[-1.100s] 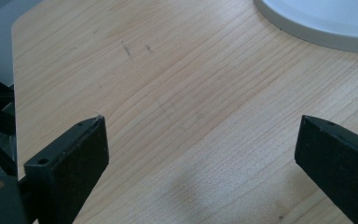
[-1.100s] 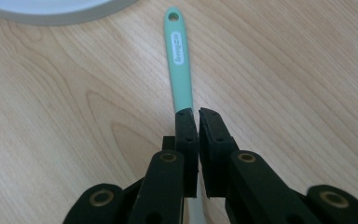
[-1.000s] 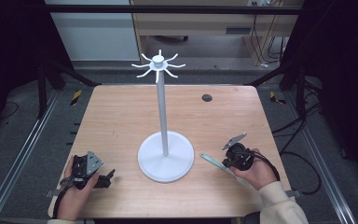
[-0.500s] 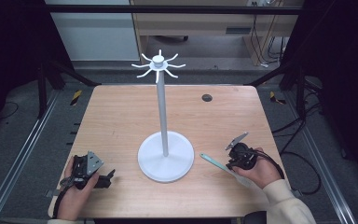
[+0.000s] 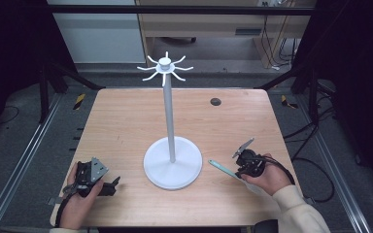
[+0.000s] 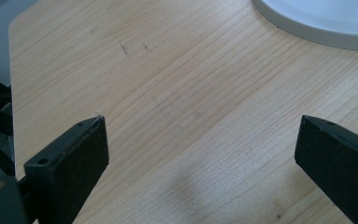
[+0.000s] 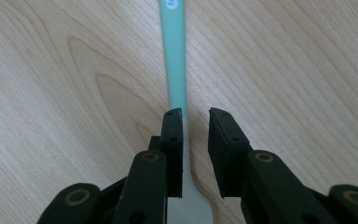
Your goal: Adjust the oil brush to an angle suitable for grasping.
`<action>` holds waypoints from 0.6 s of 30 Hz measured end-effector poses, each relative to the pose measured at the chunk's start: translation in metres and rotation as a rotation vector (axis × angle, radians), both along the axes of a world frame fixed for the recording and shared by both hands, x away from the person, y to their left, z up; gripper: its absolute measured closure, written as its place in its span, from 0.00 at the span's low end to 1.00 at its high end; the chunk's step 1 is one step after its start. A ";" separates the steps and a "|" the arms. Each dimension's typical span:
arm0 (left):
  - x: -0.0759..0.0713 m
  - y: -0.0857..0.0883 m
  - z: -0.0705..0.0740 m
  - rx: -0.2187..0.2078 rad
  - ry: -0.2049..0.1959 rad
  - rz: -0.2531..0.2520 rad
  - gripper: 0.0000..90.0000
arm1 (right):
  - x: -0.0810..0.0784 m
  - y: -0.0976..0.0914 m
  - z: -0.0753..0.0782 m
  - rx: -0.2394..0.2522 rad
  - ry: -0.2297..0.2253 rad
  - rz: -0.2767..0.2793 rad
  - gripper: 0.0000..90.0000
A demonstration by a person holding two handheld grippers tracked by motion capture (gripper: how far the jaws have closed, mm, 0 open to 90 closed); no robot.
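Here the wooden bench (image 5: 126,121) carries everything, a small dark round hole (image 5: 215,102) near its far edge. At its middle stands a white stand (image 5: 169,121): a broad round base (image 5: 173,162), a thin upright pole, and a ring of short hooks (image 5: 165,68) at the top. The edge of that base also shows at the top of the left gripper view (image 6: 321,23).

Near the front left corner the left claw (image 5: 112,185) rests on the bench in the person's left hand (image 5: 77,199), pointing toward the base. In the left gripper view its jaws stand wide apart, with bare wood between them.

To the right of the base, the right claw (image 7: 196,130) sits low over the bench in the person's right hand (image 5: 267,177). A pale green spatula (image 7: 176,60) lies flat on the bench just beside the base, its handle running toward the base and its paler blade (image 7: 189,212) under the claw. The jaws have just opened a little and then eased back slightly; they stand a narrow way apart, the spatula's neck between them, close against the left jaw, a gap showing on the right side.
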State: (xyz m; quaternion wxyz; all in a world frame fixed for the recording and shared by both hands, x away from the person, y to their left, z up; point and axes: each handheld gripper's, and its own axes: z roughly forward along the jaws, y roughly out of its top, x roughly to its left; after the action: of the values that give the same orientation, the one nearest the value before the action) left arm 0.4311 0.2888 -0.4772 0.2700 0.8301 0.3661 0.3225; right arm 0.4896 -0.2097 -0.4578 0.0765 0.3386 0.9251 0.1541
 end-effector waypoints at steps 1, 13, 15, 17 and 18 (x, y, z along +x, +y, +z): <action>0.000 0.000 0.000 0.000 0.000 0.000 0.03 | -0.001 0.001 0.000 0.000 0.005 -0.002 0.85; 0.000 0.000 0.000 0.003 0.004 -0.003 0.03 | 0.000 0.008 -0.004 -0.010 0.042 0.010 0.86; 0.000 0.000 0.000 0.003 0.004 -0.004 0.03 | 0.002 0.009 -0.005 -0.014 0.045 0.019 0.86; 0.000 0.000 0.000 0.004 0.005 -0.004 0.03 | 0.003 0.010 -0.006 -0.019 0.048 0.022 0.87; 0.000 0.000 0.000 0.005 0.005 -0.005 0.03 | 0.003 0.011 -0.006 -0.022 0.054 0.017 0.87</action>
State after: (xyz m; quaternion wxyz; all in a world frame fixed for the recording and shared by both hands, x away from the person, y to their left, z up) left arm 0.4312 0.2885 -0.4775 0.2678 0.8325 0.3641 0.3204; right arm 0.4923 -0.1987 -0.4643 0.0541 0.3339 0.9313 0.1351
